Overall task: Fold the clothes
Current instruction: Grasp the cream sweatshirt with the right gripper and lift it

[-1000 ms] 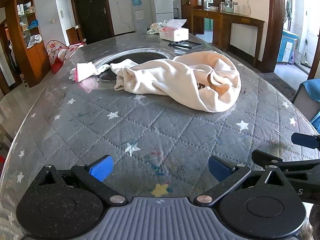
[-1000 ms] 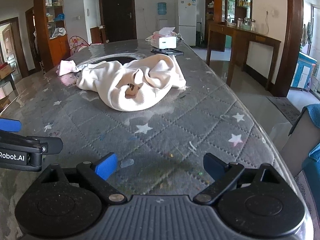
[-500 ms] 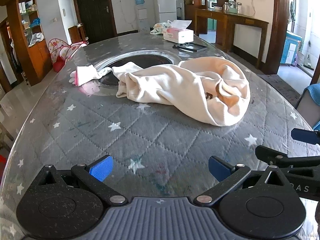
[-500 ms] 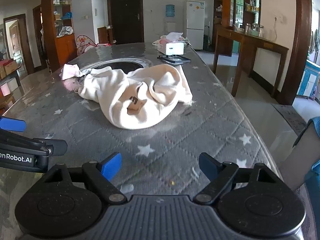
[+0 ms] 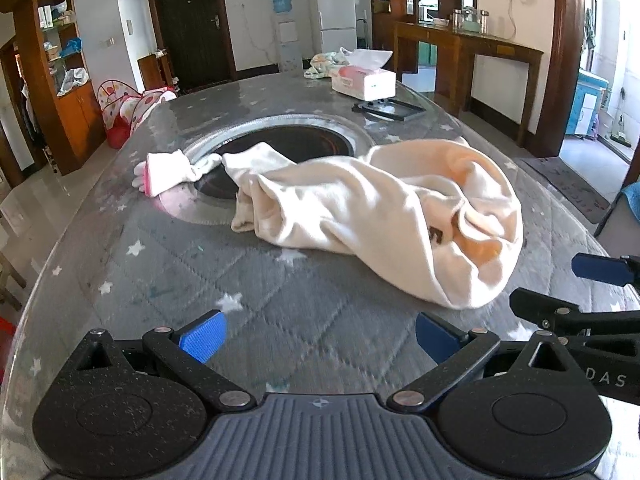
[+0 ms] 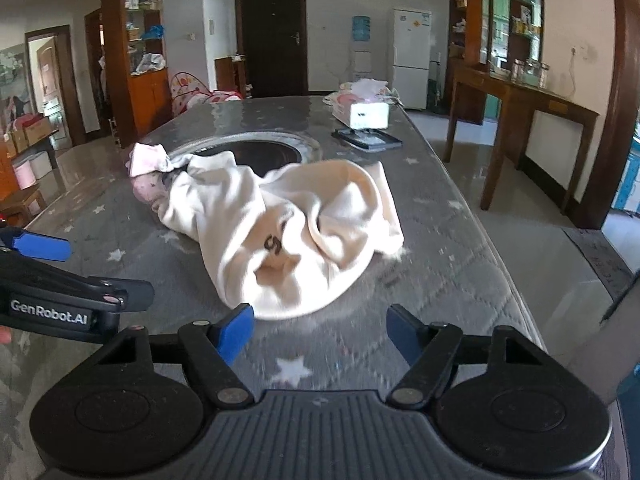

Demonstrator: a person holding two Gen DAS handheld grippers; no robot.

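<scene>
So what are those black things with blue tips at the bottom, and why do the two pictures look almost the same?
They are two grabbing tools, one in each of a person's hands, each carrying a camera that looks along its fingers. One picture comes from the left gripper, the other from the right gripper, so both see the same table. On its grey starry cover lie a crumpled cream garment, a small pink and white cloth and a tissue box. Neither holds anything; the right gripper's jaws are closing on nothing.
</scene>
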